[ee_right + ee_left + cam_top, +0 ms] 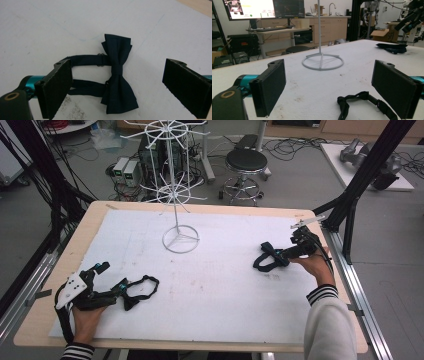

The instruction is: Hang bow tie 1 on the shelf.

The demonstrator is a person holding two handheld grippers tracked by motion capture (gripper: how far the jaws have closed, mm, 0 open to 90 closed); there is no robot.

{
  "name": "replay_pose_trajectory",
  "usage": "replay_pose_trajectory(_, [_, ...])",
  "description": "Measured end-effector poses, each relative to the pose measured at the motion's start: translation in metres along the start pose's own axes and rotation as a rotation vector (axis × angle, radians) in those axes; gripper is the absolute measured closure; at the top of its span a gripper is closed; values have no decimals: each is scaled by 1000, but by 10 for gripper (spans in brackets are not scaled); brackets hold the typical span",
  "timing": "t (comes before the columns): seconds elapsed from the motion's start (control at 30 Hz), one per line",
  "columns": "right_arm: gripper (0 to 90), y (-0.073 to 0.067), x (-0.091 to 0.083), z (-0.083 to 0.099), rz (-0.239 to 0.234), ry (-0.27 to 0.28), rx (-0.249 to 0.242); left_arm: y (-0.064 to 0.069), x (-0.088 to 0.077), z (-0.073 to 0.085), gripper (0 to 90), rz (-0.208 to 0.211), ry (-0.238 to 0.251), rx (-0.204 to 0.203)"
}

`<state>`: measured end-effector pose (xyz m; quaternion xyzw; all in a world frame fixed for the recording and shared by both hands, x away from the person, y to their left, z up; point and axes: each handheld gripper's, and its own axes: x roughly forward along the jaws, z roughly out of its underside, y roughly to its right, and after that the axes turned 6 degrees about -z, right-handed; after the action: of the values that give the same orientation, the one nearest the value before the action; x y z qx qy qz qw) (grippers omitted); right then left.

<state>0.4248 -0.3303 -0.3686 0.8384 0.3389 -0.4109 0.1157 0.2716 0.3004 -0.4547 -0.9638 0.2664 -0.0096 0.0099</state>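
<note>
Two dark bow ties with strap loops lie on the white board (210, 285). One bow tie (265, 261) is at the right; in the right gripper view this bow tie (119, 82) lies flat between the jaws of my open right gripper (120, 75), untouched. My right gripper (276, 254) hovers just over it. The other bow tie (142, 291) lies at the front left, its strap (362, 98) close to the right jaw of my open left gripper (332, 75). That left gripper (113, 276) rests low on the board beside it.
A white wire display stand (180, 239) rises from a ring base at the board's back centre; the ring base (322, 62) stands ahead of the left gripper. A black frame post (350, 205) stands at the right edge. A stool (246, 162) and cables lie beyond the table.
</note>
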Motion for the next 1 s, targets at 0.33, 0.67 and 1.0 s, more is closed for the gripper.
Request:
replay_pose_trajectory(0.33, [106, 5, 3, -20, 1, -93, -32, 0, 0, 0, 126, -1, 0, 0])
replay_pose_trajectory(0.67, [152, 6, 19, -23, -6, -176, -32, 0, 0, 0, 126, 0, 0, 1])
replay_pose_trajectory(1.0, [206, 9, 36, -21, -6, -264, -23, 0, 0, 0, 126, -1, 1, 4])
